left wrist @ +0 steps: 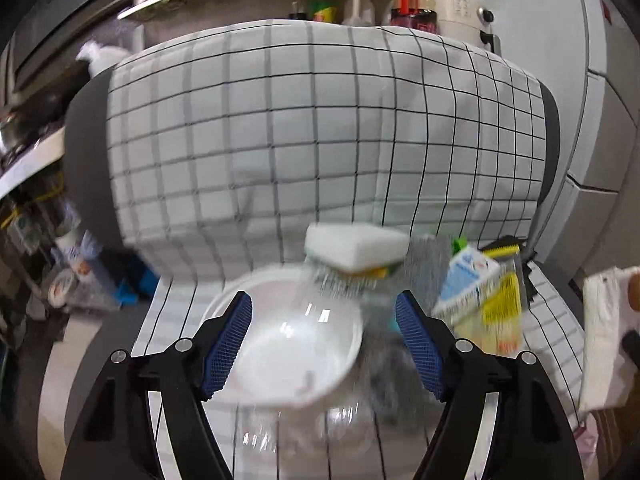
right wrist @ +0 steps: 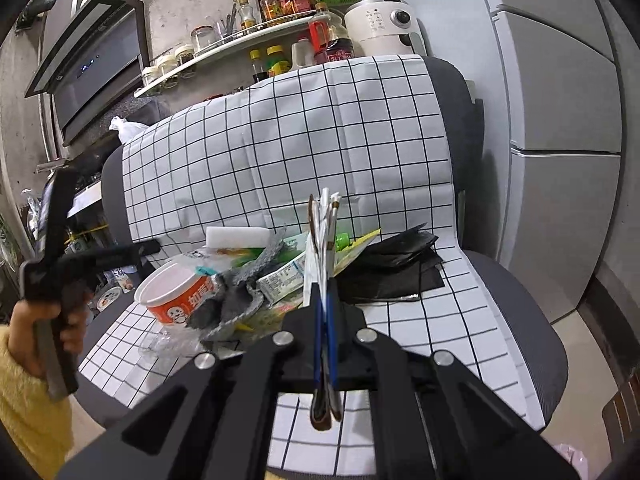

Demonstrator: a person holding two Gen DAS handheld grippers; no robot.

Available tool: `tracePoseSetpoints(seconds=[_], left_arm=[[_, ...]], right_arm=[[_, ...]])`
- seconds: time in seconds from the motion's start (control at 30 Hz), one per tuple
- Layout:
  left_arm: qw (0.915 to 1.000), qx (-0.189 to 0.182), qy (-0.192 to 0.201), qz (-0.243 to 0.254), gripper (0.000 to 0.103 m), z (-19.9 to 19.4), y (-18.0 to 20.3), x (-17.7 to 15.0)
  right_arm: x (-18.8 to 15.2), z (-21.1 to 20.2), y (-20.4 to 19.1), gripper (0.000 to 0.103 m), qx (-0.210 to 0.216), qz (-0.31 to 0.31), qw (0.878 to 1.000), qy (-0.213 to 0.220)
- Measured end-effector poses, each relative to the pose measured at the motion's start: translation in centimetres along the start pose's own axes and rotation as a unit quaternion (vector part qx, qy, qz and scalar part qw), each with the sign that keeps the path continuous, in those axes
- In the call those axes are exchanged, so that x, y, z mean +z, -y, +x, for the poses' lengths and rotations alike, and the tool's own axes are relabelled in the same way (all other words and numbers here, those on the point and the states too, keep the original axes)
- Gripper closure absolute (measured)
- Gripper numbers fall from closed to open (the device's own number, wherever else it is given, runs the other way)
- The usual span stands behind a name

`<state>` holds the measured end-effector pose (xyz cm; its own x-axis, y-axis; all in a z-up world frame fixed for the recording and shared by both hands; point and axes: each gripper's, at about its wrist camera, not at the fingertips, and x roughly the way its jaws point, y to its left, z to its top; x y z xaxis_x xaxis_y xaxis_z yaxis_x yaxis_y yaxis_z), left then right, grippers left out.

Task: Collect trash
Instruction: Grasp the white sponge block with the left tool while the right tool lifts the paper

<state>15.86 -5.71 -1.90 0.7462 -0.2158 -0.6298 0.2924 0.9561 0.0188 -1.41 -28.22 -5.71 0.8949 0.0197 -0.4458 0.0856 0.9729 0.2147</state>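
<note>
A: State of the right tool?

B: Closed, at the lower centre of the right wrist view. It grips a flat bundle of white paper trash that stands on edge between the blue pads.

A: And the left tool?

B: Its jaws stand wide at the lower centre of the left wrist view, with nothing pressed between the blue pads. A white bowl-shaped cup lies beyond them, seen through the gap. The view is blurred, so contact cannot be confirmed.

A: Where is the remaining trash?

B: On the seat of a grey office chair covered with a white checked cloth. At the left centre of the right wrist view lies an orange-and-white instant-noodle cup on its side. Just right of it are a crumpled grey rag and a small printed carton. A white sponge block sits behind them. A black plastic bag lies flat at centre right.

A: Farther back?

B: A shelf of bottles and jars at the upper centre, and a white appliance to its right.
</note>
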Motion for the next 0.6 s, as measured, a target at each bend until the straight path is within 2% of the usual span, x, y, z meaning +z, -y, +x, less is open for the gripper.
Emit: tracePoseSetpoints(seconds=[0.07,0.37,0.47,0.5,0.6], left_arm=[[0.9999,-0.003,-0.007,0.009,0.03,1.9,0.9,1.1],[0.9975,0.018,-0.054,0.042,0.053,9.0,2.4,2.7],[0.9967,0.013,-0.066,0.045,0.07,10.0,2.3,2.7],[0.9963,0.011,-0.071,0.046,0.082,10.3,2.3,2.7],[0.9972,0.0,-0.058,0.048,0.086,10.1,2.3,2.7]], right_arm=[[0.3,0.9,0.4,0.1,-0.005,0.001,1.0,-0.003],[0.8,3.9,1.5,0.1,-0.007,0.009,1.0,-0.018],[0.6,4.3,1.7,0.1,-0.006,0.011,1.0,-0.022],[0.6,4.3,1.8,0.1,-0.006,0.012,1.0,-0.023],[0.6,4.1,1.8,0.1,-0.007,0.012,1.0,-0.023]])
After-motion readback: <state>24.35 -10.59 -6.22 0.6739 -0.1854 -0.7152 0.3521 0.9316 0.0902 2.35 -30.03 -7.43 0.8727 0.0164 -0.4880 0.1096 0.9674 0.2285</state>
